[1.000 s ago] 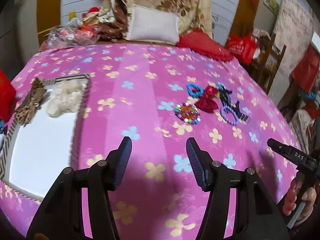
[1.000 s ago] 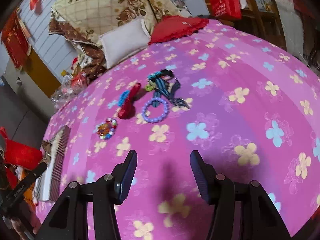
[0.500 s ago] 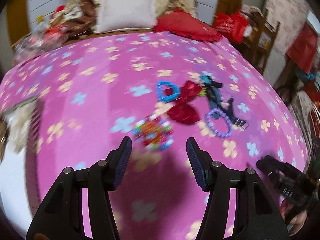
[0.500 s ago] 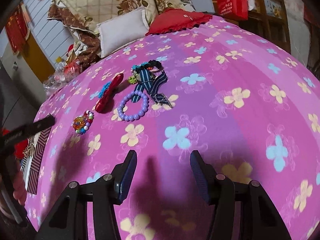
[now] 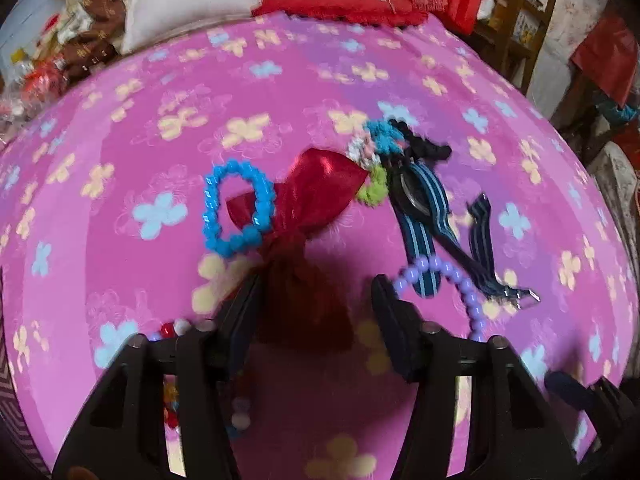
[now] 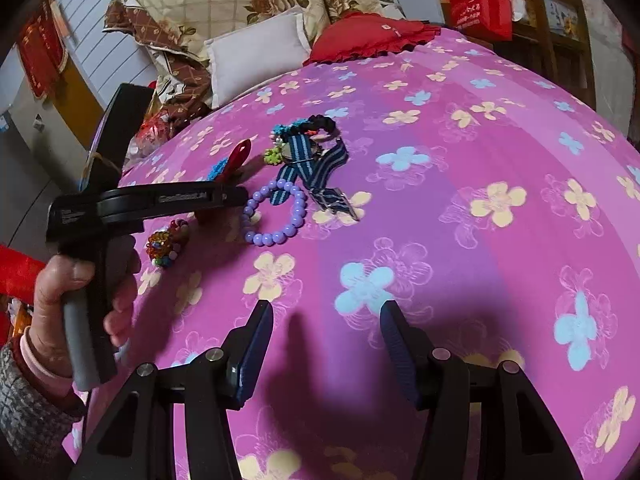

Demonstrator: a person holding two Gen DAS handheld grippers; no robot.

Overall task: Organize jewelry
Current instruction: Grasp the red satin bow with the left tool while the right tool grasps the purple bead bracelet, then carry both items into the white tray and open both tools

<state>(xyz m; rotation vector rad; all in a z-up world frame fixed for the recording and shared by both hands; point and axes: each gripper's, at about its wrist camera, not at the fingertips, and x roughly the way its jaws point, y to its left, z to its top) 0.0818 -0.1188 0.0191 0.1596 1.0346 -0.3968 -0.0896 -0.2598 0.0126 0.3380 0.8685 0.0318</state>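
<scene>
Left gripper (image 5: pixel 316 300) descending over red bow (image 5: pixel 308 216), jaws closing around bow's near half, not yet pinching. Blue bracelet (image 5: pixel 236 210) touching bow. Right gripper (image 6: pixel 326 344) hovering agape, empty, near bow. Next, likely: firm pinch, lift.

The left gripper (image 5: pixel 316 300) covers most of the multicolour bracelet (image 5: pixel 170 330) (only stray beads show).
</scene>
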